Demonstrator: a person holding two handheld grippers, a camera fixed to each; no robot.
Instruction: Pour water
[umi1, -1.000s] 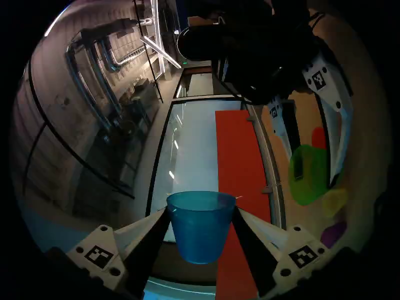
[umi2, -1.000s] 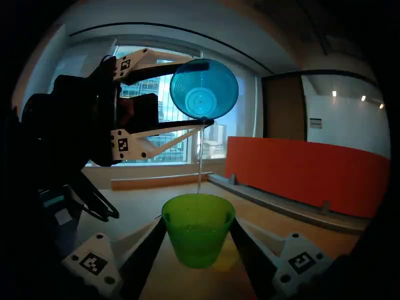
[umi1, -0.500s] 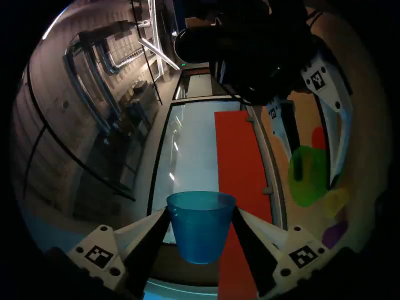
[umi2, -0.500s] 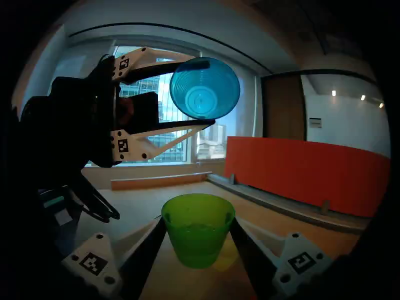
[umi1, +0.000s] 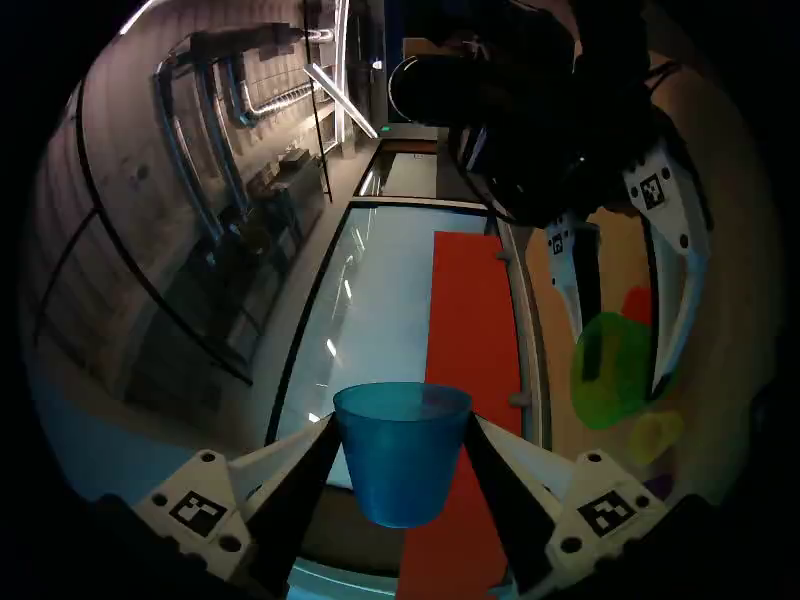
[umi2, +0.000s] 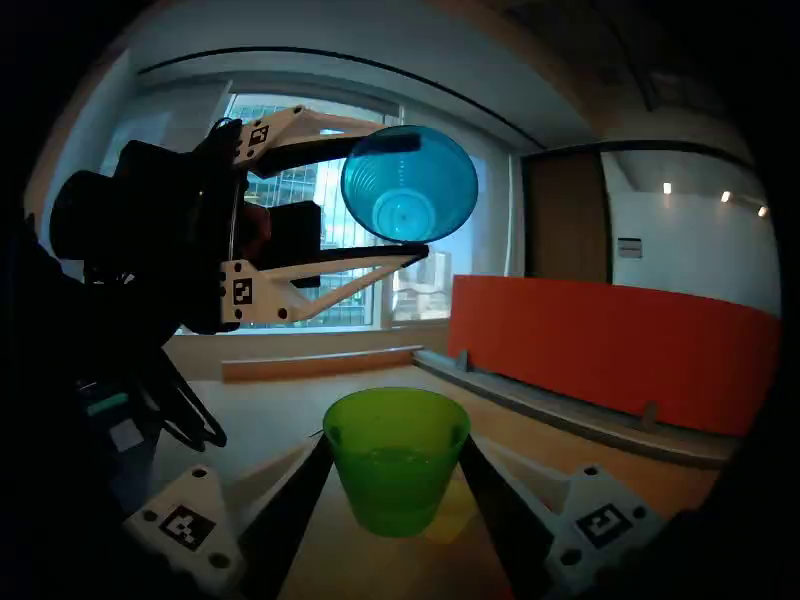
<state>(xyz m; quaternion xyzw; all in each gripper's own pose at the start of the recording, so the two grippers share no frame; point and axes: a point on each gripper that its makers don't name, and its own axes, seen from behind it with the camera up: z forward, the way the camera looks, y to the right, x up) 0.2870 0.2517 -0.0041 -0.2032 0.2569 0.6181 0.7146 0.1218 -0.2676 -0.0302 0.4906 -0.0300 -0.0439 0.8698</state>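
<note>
Left gripper view: the left gripper (umi1: 402, 432) is rolled onto its side, so the room runs sideways, ceiling pipes (umi1: 200, 130) to the left and the tabletop (umi1: 700, 200) to the right; both fingers press the walls of the blue cup (umi1: 402, 470), which sits between the tips with its rim facing away from the camera; a red partition (umi1: 465, 300) stretches off behind it; farther off to the right, the right gripper (umi1: 622, 355) reaches in from its dark body, its two white fingers closed on either side of the green cup (umi1: 610, 370).

Right gripper view: the right gripper (umi2: 397, 448) is held level and low over the pale tabletop (umi2: 270, 410); its fingers clasp the green cup (umi2: 397, 480), which stands upright with its mouth up, a faint waterline showing through its wall; above it, the left gripper (umi2: 408, 192) comes in from the left against the window (umi2: 300, 160), one finger over the other; it pinches the blue cup (umi2: 410, 185), tipped on its side so that the open mouth and round base face the camera, high over the green cup and well apart from it; the red partition (umi2: 620, 345) lines the right.
</note>
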